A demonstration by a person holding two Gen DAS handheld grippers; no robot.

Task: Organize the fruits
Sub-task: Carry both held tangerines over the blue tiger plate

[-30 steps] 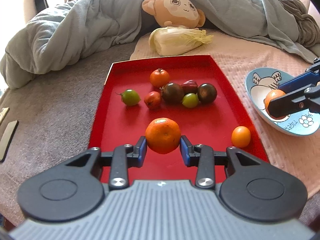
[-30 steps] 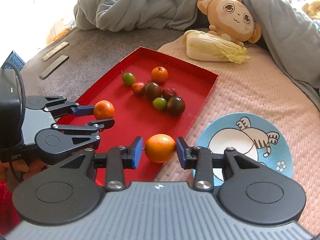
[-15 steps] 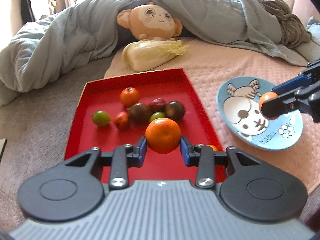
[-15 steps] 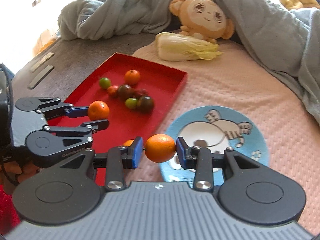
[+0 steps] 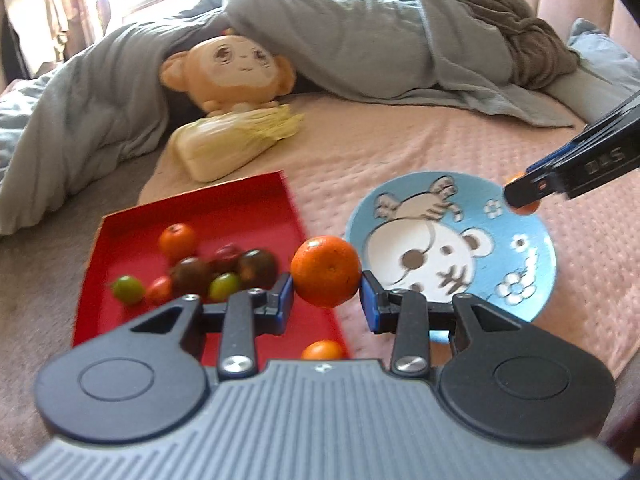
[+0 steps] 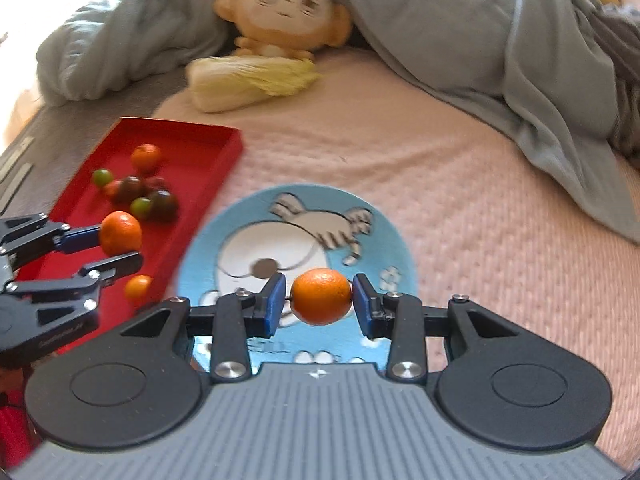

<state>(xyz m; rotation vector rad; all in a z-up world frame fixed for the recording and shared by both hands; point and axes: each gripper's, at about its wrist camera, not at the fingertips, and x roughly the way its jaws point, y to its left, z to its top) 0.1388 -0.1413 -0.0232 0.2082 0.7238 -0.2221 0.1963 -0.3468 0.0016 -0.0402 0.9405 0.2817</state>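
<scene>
We read no clear writing, and our left gripper clamps a tangerine above the red tray's right edge while our right gripper clamps an orange over the blue plate.

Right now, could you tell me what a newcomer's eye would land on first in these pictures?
Probably the two oranges held in mid-air: the left gripper grips one orange beside the red tray, and the right gripper holds another orange over the blue cartoon plate. Behind them, a plush monkey peeks from under a grey blanket.
</scene>
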